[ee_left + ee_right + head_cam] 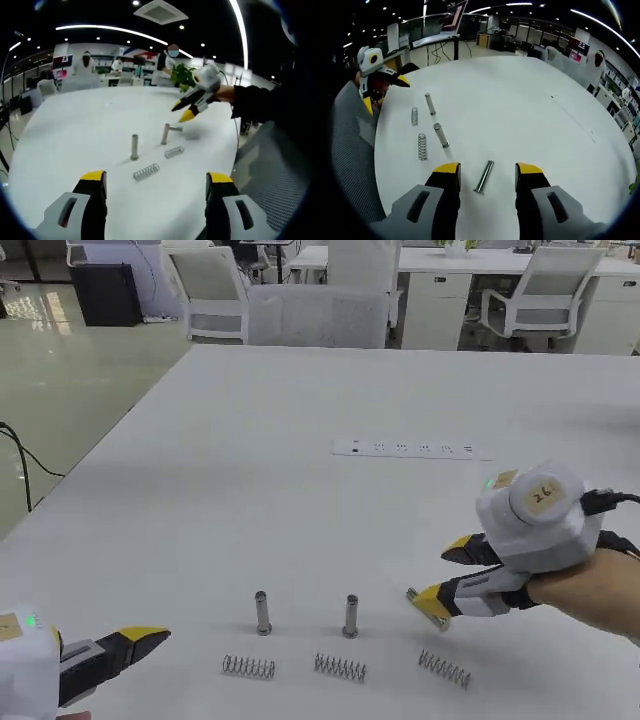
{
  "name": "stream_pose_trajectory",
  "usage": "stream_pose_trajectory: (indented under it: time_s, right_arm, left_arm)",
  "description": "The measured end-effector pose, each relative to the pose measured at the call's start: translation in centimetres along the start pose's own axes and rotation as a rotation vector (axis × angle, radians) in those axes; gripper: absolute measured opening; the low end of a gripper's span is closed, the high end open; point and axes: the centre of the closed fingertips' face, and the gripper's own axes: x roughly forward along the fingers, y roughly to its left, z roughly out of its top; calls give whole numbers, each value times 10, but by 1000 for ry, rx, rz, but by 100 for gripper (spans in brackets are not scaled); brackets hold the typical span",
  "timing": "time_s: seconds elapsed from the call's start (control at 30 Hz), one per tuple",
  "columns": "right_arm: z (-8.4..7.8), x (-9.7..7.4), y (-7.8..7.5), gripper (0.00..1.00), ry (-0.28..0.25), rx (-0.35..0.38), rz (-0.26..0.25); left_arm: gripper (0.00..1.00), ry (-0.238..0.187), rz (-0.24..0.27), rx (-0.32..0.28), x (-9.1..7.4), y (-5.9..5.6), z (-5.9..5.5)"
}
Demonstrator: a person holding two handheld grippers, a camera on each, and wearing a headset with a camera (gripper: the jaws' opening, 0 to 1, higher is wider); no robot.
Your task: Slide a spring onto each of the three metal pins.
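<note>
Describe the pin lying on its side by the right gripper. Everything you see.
The pin is a slim, smooth cylinder of shiny grey metal with a wider flat head at one end. It lies on its side on the white table, head toward the camera in the right gripper view, between the open fingers of the right gripper; neither finger touches it. No spring is on it.

We've got two steel pins upright left of the right gripper, a third pin lying flat between its jaws, and three springs rowed nearer us.
</note>
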Motion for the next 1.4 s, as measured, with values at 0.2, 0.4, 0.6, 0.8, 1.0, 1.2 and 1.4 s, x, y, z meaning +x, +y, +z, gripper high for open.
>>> stream_pose_trajectory:
  time_s: [0.2, 0.4, 0.6, 0.8, 1.0, 1.2, 1.4]
  right_arm:
    - [-7, 11, -1, 34, 57, 20, -7]
    - [-11, 18, 0, 31, 87, 38, -12]
    - [-14, 26, 2, 25, 111, 71, -14]
    - [-15, 34, -1, 20, 125, 112, -29]
    - [-20, 39, -2, 15, 155, 141, -37]
    - [-22, 42, -1, 12, 172, 152, -35]
    - [-22, 44, -1, 11, 175, 152, -39]
  left_arm:
    - [77, -1, -6, 0, 0, -1, 0]
    - [77, -3, -14, 2, 1, -2, 0]
    - [77, -4, -19, 3, 1, -4, 0]
    - [77, -6, -20, 2, 1, -4, 0]
    - [76, -6, -20, 2, 1, -3, 0]
    - [76, -3, -18, 2, 1, -3, 0]
    - [76, -4, -14, 1, 0, -2, 0]
